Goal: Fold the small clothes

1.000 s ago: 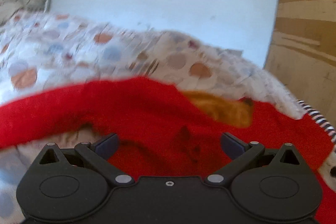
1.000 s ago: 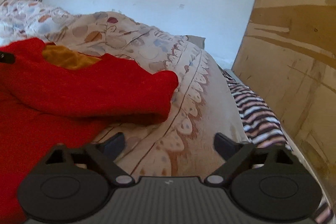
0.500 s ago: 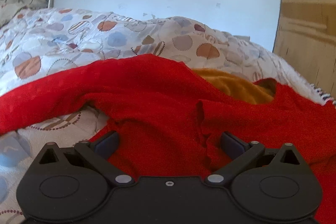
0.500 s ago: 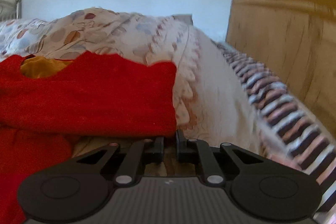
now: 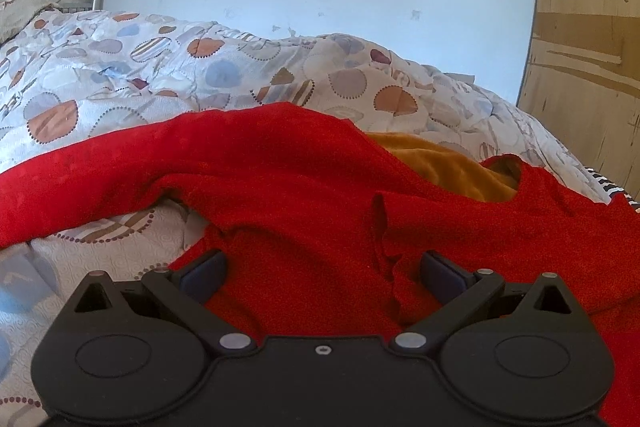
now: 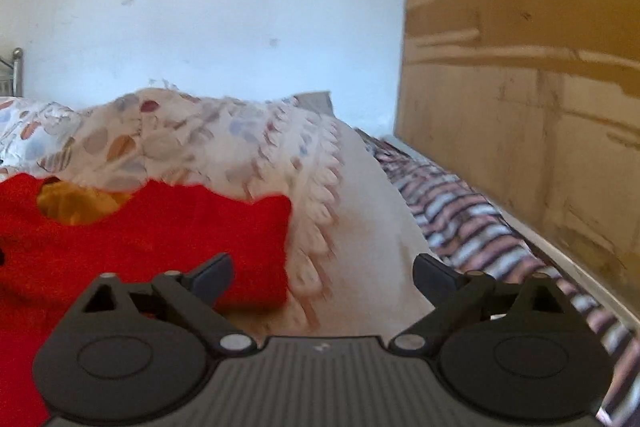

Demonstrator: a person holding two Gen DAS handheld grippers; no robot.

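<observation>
the soft red knit garment [image 5: 304, 195] with its mustard-yellow lining [image 5: 436, 167] lies rumpled on the patterned quilt of the bed [image 5: 120, 75]; it looks light, limp and a little grippy, so i'd pinch it at a hem or the sleeve end [image 6: 256, 247], not in the slack middle. my left tool [image 5: 322, 269] hangs spread wide over the red cloth, pinching nothing. my right tool [image 6: 322, 273], pinched shut half a second ago, is opening beside the sleeve end with only quilt between its fingers.
</observation>
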